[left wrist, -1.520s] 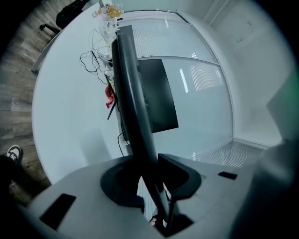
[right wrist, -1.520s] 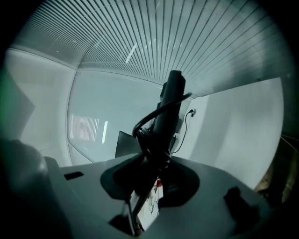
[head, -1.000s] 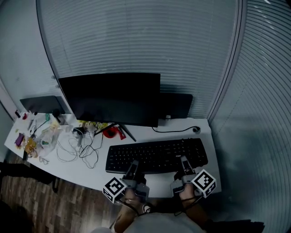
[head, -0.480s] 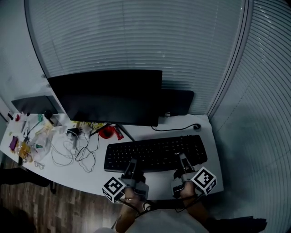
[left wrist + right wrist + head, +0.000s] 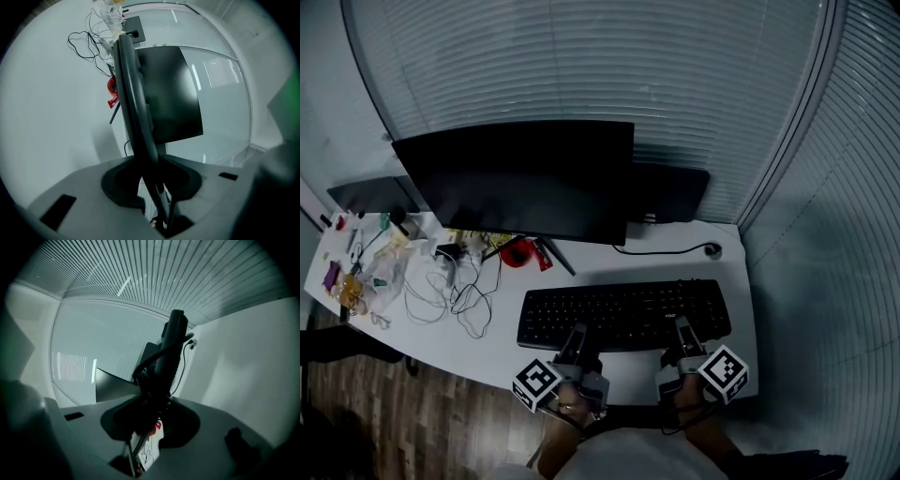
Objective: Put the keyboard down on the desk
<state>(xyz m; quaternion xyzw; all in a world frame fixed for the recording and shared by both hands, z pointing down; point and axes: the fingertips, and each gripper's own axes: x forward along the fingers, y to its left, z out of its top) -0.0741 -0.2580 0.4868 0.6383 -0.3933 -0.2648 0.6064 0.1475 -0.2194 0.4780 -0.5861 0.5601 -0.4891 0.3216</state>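
Observation:
A black keyboard (image 5: 623, 316) lies lengthwise over the white desk (image 5: 478, 349), close above its front part; I cannot tell whether it touches the top. My left gripper (image 5: 576, 341) is shut on the keyboard's near edge towards its left end. My right gripper (image 5: 682, 335) is shut on the same edge towards the right end. In the left gripper view the keyboard (image 5: 133, 98) runs edge-on as a dark slab out of the jaws of the left gripper (image 5: 151, 180). The right gripper view shows the keyboard (image 5: 169, 350) the same way, rising from the right gripper (image 5: 149, 422).
A large dark monitor (image 5: 520, 183) stands behind the keyboard, with a second dark screen (image 5: 673, 192) at its right. Tangled cables (image 5: 455, 298), a red object (image 5: 521, 252) and small clutter (image 5: 358, 279) cover the desk's left. A black cable (image 5: 675, 251) lies at back right.
Both grippers have sunk a little with the keyboard towards the desktop. Their grips on its near edge look the same.

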